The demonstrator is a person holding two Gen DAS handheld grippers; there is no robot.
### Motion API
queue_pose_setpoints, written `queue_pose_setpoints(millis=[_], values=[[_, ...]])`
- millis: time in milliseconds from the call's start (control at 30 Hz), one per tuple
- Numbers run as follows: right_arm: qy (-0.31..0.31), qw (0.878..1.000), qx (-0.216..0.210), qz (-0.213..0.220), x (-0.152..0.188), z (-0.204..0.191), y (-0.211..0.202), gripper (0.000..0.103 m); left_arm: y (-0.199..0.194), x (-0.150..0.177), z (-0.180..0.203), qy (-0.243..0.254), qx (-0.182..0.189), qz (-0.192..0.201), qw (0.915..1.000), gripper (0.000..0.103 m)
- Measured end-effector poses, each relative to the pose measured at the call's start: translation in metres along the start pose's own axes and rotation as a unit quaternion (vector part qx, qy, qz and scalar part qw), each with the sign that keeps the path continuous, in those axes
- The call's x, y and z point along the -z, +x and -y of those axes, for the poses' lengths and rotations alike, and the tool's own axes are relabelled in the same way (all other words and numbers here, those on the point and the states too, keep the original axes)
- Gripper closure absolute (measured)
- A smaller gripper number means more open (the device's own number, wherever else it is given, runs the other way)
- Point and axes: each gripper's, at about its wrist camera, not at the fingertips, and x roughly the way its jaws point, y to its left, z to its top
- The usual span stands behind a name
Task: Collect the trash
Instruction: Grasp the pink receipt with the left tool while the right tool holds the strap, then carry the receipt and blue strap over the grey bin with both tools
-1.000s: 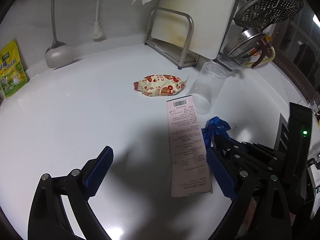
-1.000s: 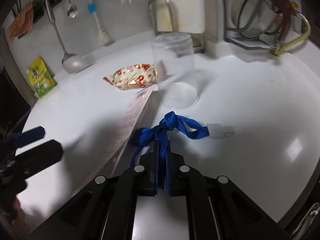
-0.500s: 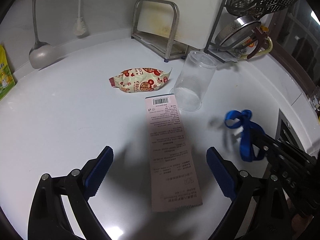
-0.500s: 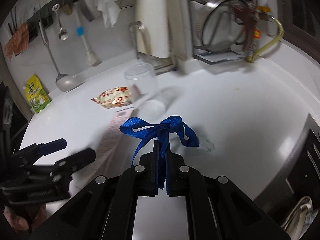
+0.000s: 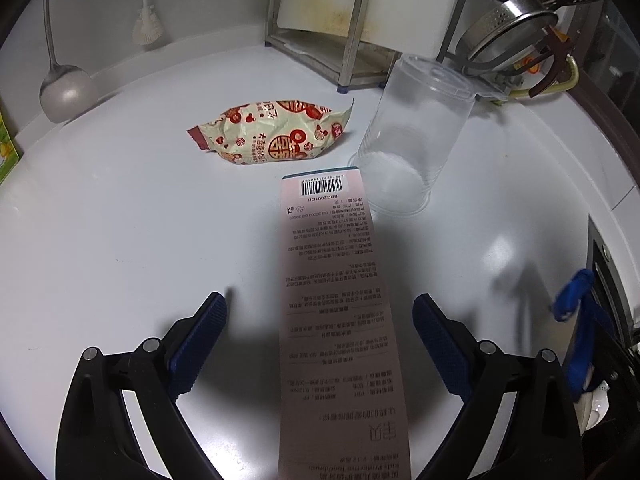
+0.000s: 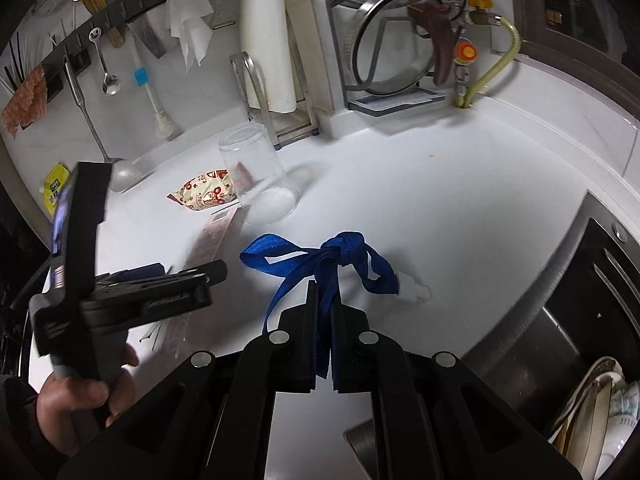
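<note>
A long pink printed package [image 5: 340,312] lies flat on the white counter [image 5: 120,220]. My left gripper [image 5: 318,304] hovers open over it, one blue pad on each side, apart from it. Beyond it lie a red-and-cream snack wrapper [image 5: 272,132] and a clear plastic cup [image 5: 412,140] standing mouth down. My right gripper [image 6: 325,292] is shut on a knotted blue ribbon [image 6: 320,256], held up off the counter. A small white plastic piece [image 6: 414,290] hangs at the ribbon's end. In the right wrist view a hand holds the left gripper [image 6: 192,270] over the package [image 6: 212,236].
A metal rack with a cutting board [image 5: 320,20] and a strainer [image 5: 508,28] stand at the back. A ladle [image 5: 66,88] hangs against the left wall. A sink with stacked dishes [image 6: 588,392] lies to the right. A yellow packet [image 6: 54,188] leans at far left.
My right gripper lifted the blue ribbon off the counter and carried it right, toward the sink. My left gripper moved lower and forward, so the pink package now lies between its fingers.
</note>
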Motion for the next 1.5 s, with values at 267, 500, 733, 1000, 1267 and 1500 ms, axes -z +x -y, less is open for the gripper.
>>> queue_pose_setpoints(millis=[267,500,733,1000,1267,1500], values=[[0.016,1.000,0.008,-0.002,0.009,0.010,-0.010,0.098,0.001,0.001,0.011,0.025,-0.027,0.004,0.9993,0.029],[0.024,1.000,0.008,-0.008,0.018,0.012,-0.014,0.098,-0.004,0.006,0.016,0.042,-0.018,0.002,0.9989,0.053],[0.024,1.000,0.001,-0.010,0.024,0.008,-0.021,0.098,-0.019,0.011,0.004,0.031,-0.021,0.014,0.9992,0.053],[0.021,1.000,-0.009,-0.010,0.033,-0.005,-0.037,0.098,-0.065,0.019,-0.001,0.049,-0.031,0.060,0.9965,0.053],[0.012,1.000,-0.022,-0.010,0.045,-0.026,-0.072,0.098,-0.129,0.044,-0.009,0.056,-0.019,0.086,0.9946,0.053],[0.002,0.999,-0.044,-0.018,0.066,-0.046,-0.111,0.098,-0.186,0.085,-0.003,0.070,-0.016,0.090,0.9933,0.053]])
